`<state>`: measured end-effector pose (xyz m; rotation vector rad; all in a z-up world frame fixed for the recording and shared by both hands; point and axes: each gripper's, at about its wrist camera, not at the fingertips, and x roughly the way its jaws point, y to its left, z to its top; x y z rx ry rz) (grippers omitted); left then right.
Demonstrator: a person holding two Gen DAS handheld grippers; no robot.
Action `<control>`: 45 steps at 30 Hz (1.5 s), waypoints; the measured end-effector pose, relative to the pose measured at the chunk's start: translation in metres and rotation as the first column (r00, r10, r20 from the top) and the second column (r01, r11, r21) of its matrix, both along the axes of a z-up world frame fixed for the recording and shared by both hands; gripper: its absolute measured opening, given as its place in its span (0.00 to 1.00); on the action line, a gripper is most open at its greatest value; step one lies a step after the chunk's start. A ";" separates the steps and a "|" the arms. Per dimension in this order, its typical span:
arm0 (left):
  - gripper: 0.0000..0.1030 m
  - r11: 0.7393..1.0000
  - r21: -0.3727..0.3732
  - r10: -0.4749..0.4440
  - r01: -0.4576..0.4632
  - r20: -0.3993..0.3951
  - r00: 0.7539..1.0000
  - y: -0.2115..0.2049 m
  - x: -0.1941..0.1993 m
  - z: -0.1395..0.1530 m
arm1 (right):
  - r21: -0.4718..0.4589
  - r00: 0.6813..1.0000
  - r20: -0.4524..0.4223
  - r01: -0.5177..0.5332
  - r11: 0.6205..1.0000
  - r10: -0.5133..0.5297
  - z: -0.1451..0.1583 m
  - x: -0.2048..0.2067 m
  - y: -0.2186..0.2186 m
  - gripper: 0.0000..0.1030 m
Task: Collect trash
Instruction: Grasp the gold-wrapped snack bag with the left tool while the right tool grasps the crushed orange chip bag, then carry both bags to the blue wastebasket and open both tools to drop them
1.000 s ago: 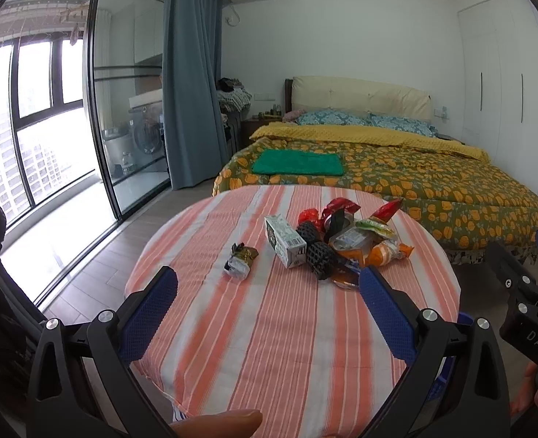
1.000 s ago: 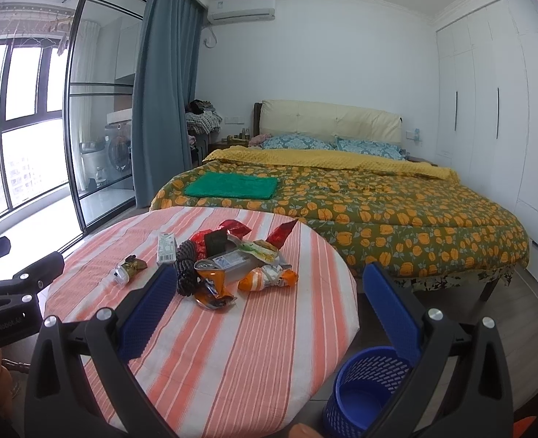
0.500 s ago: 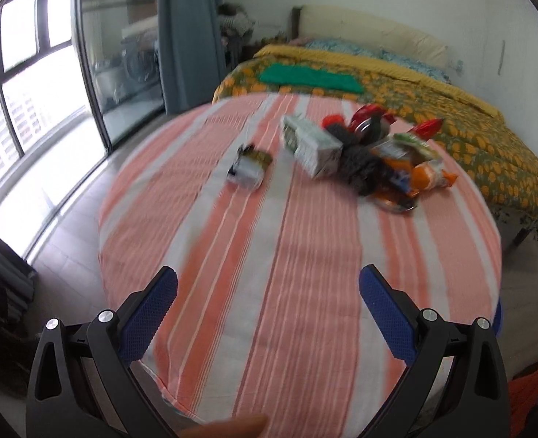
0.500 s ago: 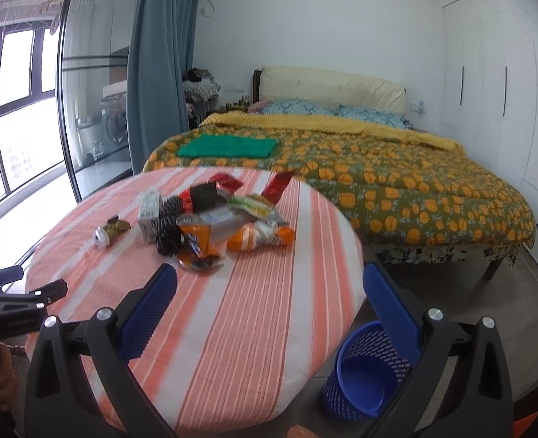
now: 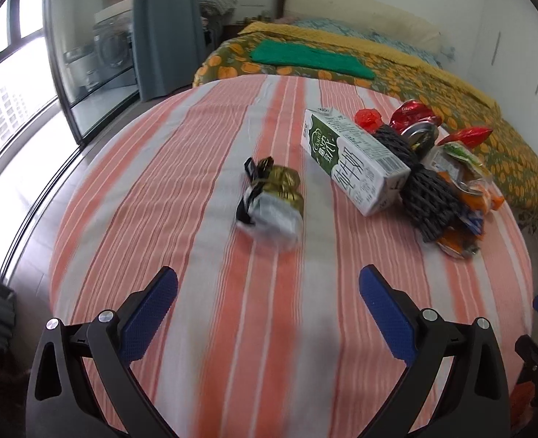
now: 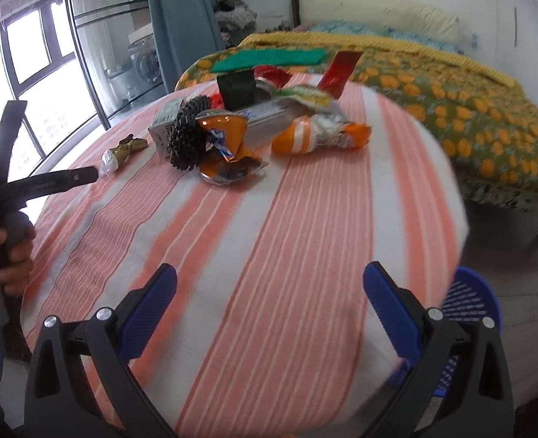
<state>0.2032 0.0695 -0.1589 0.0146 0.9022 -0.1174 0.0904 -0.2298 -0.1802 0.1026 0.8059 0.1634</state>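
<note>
A round table under an orange-striped cloth carries the trash. A gold and silver wrapper lies apart, left of the pile. The pile has a green and white carton, a black mesh roll, an orange wrapper, an orange and white packet and red wrappers. My left gripper hangs open above the cloth, short of the gold wrapper. Nothing sits in my open right gripper, which is short of the pile. A blue mesh bin stands on the floor at the table's right edge.
A bed with an orange-patterned cover and a green cloth stands behind the table. Glass doors and a grey curtain are at the left. A hand holds the left gripper at the right wrist view's left edge.
Both grippers have moved forward and tipped down over the table, so the trash looks nearer. The left one has closed in on the gold wrapper. Both stay open.
</note>
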 end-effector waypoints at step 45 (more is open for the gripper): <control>0.72 0.969 -0.043 -0.246 0.245 -0.028 0.969 -0.034 -0.085 -0.010 | 0.035 0.962 -0.101 -0.252 0.967 0.255 0.003 0.010 0.010 0.81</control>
